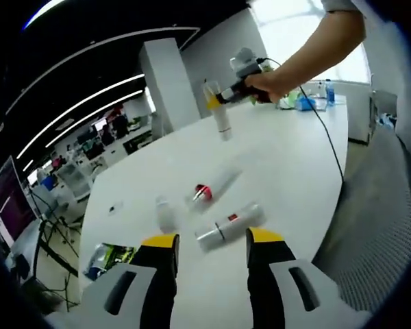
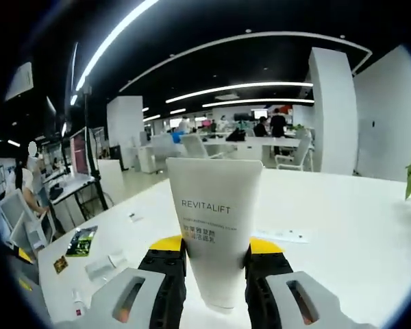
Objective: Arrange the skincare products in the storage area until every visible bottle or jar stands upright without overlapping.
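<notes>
Right gripper view has the right tongs (image 2: 216,257) pinching a white tube (image 2: 214,226) between their yellow-tipped jaws, the tube's long axis running straight up out of the jaws, flat crimped end uppermost. Its face reads "REVITALIFT", with smaller lines beneath that are too fine to read. The tube is held in the air above the white worktop (image 2: 342,226).

From the left gripper view, the same tube (image 1: 218,110) hangs upright, well beyond the things lying on the worktop (image 1: 281,164), carried by a person's hand (image 1: 264,83).

Nearer, the left tongs (image 1: 212,250) stand spread with nothing between them. Just ahead of them a silver-white bottle (image 1: 229,226) lies on its side, its long axis running crosswise to the jaws, a small red mark on its label that I can't read. Just beyond that bottle lies a blurred pale tube with a red cap (image 1: 216,186), also flat. To the bottle's left a small white jar or bottle (image 1: 166,214) appears to stand upright, though motion blur leaves that unsure.

The left tongs are plainly nearer the fallen silver-white bottle, so righting it likely falls to them, and they would have to turn to take it across its width.
</notes>
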`<state>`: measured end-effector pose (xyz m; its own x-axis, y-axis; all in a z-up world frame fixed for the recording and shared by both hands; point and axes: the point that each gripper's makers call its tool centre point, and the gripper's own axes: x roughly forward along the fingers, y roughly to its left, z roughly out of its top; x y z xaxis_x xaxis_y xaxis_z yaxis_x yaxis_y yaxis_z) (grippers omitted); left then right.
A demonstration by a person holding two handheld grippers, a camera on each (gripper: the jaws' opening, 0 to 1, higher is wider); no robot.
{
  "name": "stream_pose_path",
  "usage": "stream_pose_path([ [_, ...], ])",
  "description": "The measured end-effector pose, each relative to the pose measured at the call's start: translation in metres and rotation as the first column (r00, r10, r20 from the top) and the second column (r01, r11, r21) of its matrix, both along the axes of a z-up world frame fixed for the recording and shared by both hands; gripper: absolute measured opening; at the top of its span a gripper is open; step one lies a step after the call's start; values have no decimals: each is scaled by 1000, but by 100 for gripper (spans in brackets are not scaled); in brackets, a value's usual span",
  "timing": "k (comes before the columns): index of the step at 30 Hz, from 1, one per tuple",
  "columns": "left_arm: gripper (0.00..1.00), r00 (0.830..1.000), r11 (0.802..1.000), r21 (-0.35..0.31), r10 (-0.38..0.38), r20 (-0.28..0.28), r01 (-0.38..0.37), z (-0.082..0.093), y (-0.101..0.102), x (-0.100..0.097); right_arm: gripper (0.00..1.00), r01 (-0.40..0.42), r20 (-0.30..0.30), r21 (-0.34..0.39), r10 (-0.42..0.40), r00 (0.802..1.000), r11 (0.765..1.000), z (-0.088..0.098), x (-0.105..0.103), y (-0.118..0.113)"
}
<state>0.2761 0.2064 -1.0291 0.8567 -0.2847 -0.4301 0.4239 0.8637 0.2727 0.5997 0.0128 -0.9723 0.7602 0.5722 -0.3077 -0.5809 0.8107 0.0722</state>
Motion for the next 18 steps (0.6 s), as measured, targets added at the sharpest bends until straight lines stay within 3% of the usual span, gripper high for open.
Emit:
stream_pose_path([
  [10, 34, 1000, 1000, 3, 5, -9, -5, -2, 1, 0, 26, 44, -22, -58, -46, 999, 997, -29, 25, -14],
  [18, 33, 1000, 1000, 7, 2, -26, -2, -6, 0, -1, 26, 45, -25, -89, -47, 999, 995, -42, 32, -19],
])
